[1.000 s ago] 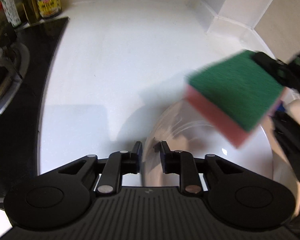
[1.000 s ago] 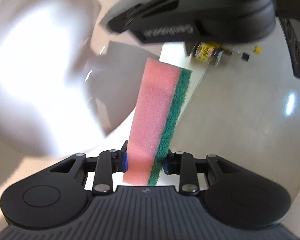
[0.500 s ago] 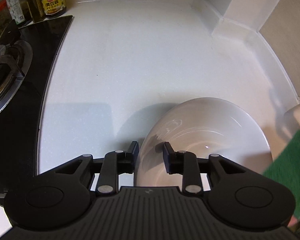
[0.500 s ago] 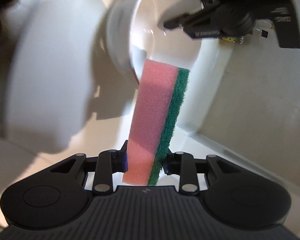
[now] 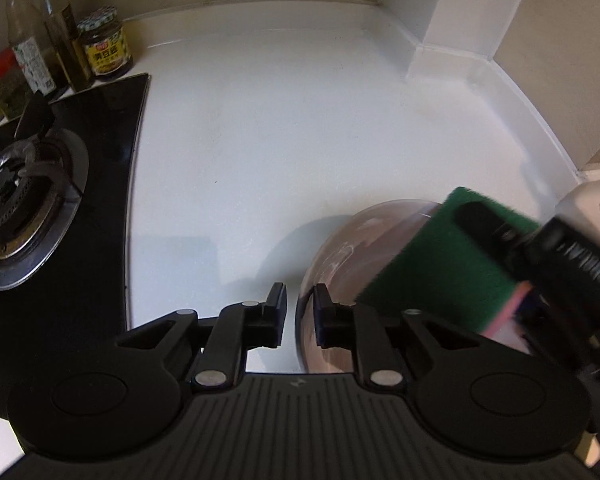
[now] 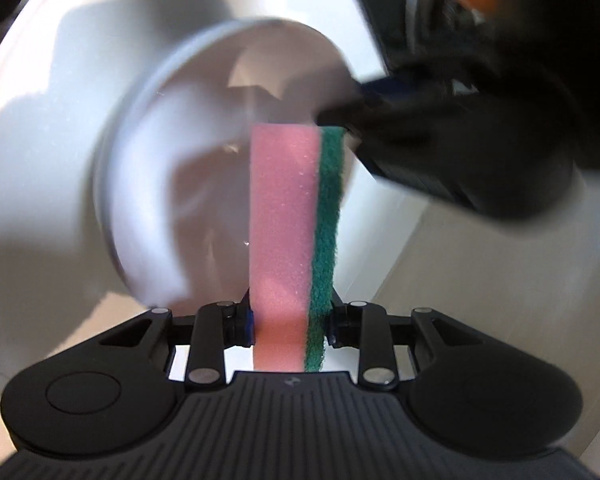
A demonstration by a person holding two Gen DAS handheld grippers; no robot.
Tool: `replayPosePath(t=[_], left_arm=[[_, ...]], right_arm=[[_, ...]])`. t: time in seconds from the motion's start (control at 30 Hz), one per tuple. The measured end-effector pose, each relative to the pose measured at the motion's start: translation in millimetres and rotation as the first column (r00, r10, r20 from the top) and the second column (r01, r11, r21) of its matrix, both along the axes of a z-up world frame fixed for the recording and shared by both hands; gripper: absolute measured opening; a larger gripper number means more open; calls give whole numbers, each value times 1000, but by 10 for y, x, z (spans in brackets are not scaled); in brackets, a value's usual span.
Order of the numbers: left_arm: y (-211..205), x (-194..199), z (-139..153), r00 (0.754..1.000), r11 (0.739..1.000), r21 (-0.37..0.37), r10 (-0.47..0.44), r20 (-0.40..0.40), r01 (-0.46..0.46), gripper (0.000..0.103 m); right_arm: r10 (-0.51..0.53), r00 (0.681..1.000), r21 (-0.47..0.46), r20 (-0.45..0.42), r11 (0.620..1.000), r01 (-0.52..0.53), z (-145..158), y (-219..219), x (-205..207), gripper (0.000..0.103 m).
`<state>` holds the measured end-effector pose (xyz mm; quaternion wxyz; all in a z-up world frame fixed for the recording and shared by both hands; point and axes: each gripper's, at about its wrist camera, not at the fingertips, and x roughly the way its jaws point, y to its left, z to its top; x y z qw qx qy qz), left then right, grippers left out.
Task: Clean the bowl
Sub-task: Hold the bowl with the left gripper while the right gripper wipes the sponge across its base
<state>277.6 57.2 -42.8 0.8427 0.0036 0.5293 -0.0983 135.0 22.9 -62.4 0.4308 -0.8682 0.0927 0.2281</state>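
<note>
Sponge at the bowl, both grippers on the job.

Nearest in the left wrist view, the left gripper (image 5: 300, 304) straddles the near rim of the white bowl (image 5: 340, 248); its jaws have just been closing with the rim between them, one finger outside the wall and one inside, and whether the pads press the rim yet cannot be told. The bowl sits on the white counter (image 5: 284, 128). Just past that rim, the right gripper (image 6: 290, 320) is clenched on a pink and green sponge (image 6: 284, 216), whose far end reaches into the bowl's mouth, green side up in the left view. Left of the bowl, well apart, lies a black stove (image 5: 32, 184). Beyond the stove, bottles and a jar (image 5: 106, 46) stand at the wall.
</note>
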Motion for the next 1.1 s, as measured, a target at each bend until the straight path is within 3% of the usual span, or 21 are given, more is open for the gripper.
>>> replayPosePath(t=[0.23,0.5,0.63,0.73,0.83,0.93,1.03,1.1], left_arm=[[84,110,-16,999,999,-38,28,-28,-29,16],[32,169,-102,999,999,-23,36,-28,-37,22],[48,199,-119,998,999,-34,40,-45,-42,22],[51,196,-121,998,998,-41,40,-53,-42,22],[30,178,-123,998,999,-34,41,-51,-43,21],[-9,148,-131,999,999,-9,34,-40,-35,20],[-46,115,-135,999,999,23,25,-20,-25,20],[-55,105,-143,1000,999,28,24,-15,-23,20]], right_arm=[[98,995,-45,-19,994,-99,-105,190,120,25],[141,973,-117,-184,980,-164,82,223,91,26],[80,934,-202,-347,967,-157,259,118,74,26],[64,935,-178,-350,975,-133,383,108,136,26],[99,962,-167,-255,975,-144,263,198,162,26],[80,964,-100,-252,989,-109,95,342,239,26],[41,957,-72,-288,995,-64,63,398,305,26],[3,934,-46,-358,999,-21,123,433,359,26]])
